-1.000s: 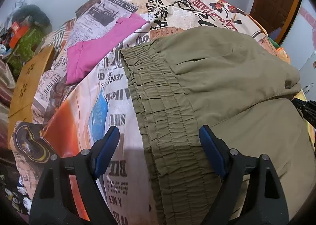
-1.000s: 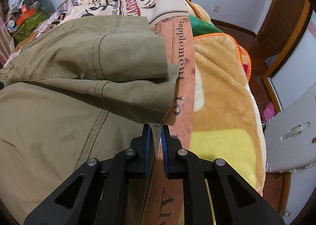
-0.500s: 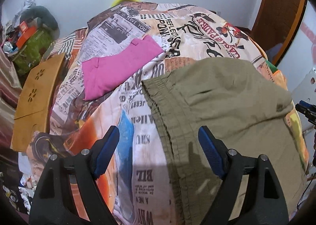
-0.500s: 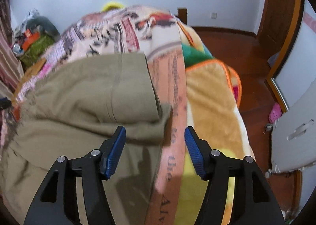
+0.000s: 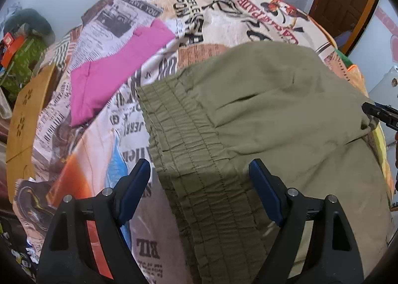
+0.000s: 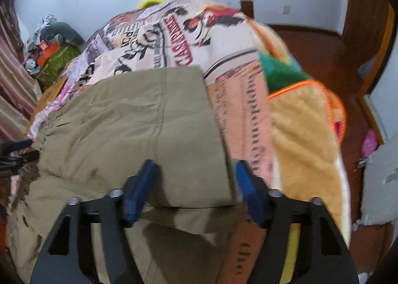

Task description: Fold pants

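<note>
Across the middle of the bed (image 5: 223, 17) lie the pants (image 5: 273, 114), olive, folded over on themselves: an upper layer rests on a lower one, with the elastic waistband (image 5: 189, 149) stacked along the side towards the bed's left edge and the fold's far end near its right edge, just beside the orange blanket (image 6: 306, 134).

What has changed is my grip. A second ago the right gripper (image 6: 195, 192) was pinched together at the pants' right edge; half a second ago it had let go, and now its jaws stand wide apart, low over the corner of the upper layer, holding nothing. The left gripper (image 5: 199, 184) has been parted throughout; it rose away half a second ago and now sits close over the waistband again, its fingers to either side of the band and not clamped on it. The right view is blurred, so I cannot say whether those fingers touch the cloth.

I take this to mean one fold is laid and released, and both tools are lining up on the near edge for the next fold. The layers look loose, so a grab should catch both.

A pink garment (image 5: 117, 70) lies well apart, towards the far left corner.
</note>
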Tool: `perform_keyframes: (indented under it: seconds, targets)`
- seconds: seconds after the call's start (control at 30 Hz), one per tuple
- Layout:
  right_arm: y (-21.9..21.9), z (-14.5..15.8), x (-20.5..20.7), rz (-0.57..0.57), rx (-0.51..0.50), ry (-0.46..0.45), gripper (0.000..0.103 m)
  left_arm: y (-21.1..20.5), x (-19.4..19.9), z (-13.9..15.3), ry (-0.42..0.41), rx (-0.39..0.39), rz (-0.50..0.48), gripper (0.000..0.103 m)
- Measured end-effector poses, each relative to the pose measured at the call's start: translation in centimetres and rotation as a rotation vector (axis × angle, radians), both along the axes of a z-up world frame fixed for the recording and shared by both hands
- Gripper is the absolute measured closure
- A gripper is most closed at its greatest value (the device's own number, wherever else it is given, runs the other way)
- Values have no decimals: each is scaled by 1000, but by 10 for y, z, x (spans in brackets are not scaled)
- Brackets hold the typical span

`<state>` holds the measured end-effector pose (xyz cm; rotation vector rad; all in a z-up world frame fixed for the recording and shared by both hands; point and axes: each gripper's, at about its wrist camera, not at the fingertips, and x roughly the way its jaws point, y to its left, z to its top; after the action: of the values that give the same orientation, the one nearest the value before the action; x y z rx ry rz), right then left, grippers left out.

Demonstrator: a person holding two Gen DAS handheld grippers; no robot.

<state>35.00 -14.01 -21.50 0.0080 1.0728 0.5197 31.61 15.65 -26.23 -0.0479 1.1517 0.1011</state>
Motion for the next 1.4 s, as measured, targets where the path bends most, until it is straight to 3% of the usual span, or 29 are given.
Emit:
perform_keyframes:
  seconds: [0.03, 0.2, 0.33, 0.5, 0.57, 0.73, 0.9, 1.07, 1.13, 1.27, 1.4]
  targets:
    - [1, -2, 0, 2, 0, 12, 57, 1, 1, -4, 7, -7, 5, 20]
    - [10, -11, -4, 18, -75, -23, 91, 14, 1, -15, 2, -54, 62, 18]
    - [10, -10, -7, 33, -120, -56, 93, 19, -4, -15, -26, -41, 85, 18]
    - [14, -19, -8, 61, -194, -67, 93, 10, -7, -13, -48, 52, 73, 18]
    - [15, -20, -8, 64, -206, -61, 94, 11, -6, -14, -47, 66, 66, 18]
    - [19, -19, -4, 86, -244, -28, 93, 23, -5, -20, -31, -26, 96, 17]
    - [24, -7, -8, 90, -285, -63, 92, 20, -6, -12, -25, -24, 91, 17]
    - [18, 18, -9, 51, -240, -84, 90, 20, -8, 5, -33, -20, 73, 17]
    - [18, 28, -9, 51, -226, -99, 86, 22, -10, 15, -55, -8, 75, 17]
    - [23, 51, -8, 57, -210, -173, 58, 34, -8, 33, -100, -28, 98, 17]
    - [32, 67, 2, 55, -185, -216, 57, 45, 3, 41, -124, -12, 121, 17]
